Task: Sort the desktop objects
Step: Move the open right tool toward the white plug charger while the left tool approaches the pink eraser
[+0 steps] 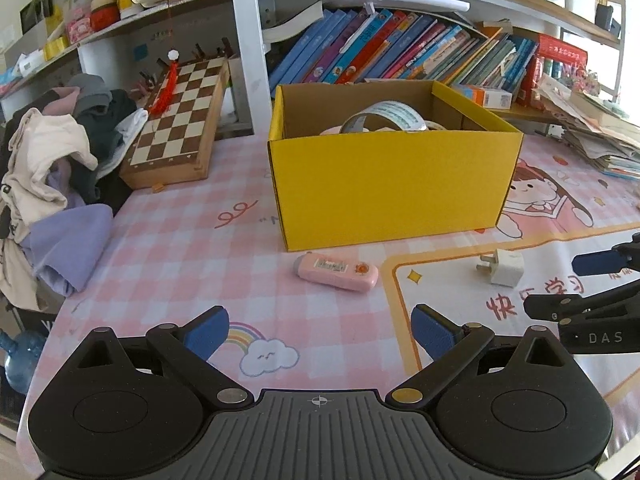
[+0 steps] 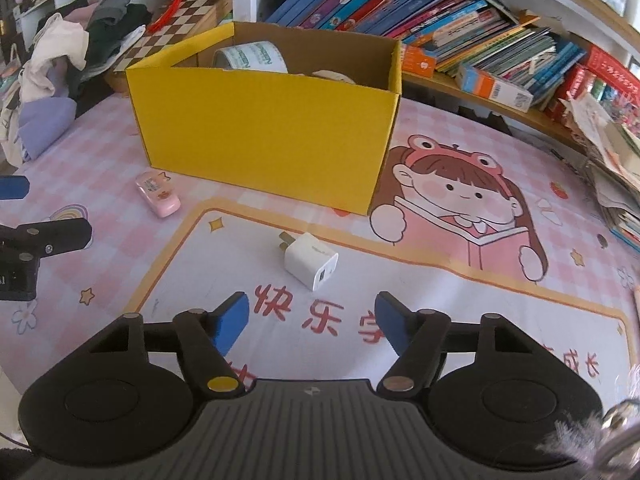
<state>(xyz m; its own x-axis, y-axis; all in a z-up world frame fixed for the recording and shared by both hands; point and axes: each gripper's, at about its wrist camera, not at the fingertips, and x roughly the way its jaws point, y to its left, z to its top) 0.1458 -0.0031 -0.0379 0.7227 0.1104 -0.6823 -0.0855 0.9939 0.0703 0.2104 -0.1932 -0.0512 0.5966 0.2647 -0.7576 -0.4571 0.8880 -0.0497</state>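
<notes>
left gripper: wide open, empty | right gripper: wide open, empty | white plastic plug charger: frame centre | open yellow cardboard box: upper centre

Left gripper, jaws wide, nothing betw pads. At 12 o'clock, bare mat up to pink case, then box wall blocks just behind it. Clothes crowd 10 o'clock, chessboard behind them. Right gripper intrudes at 3 o'clock.

Right gripper, jaws apart, empty gap. Charger at 12, open mat around it; box beyond at 11–12. Paper stack at 2 o'clock. Left gripper at 9.
</notes>
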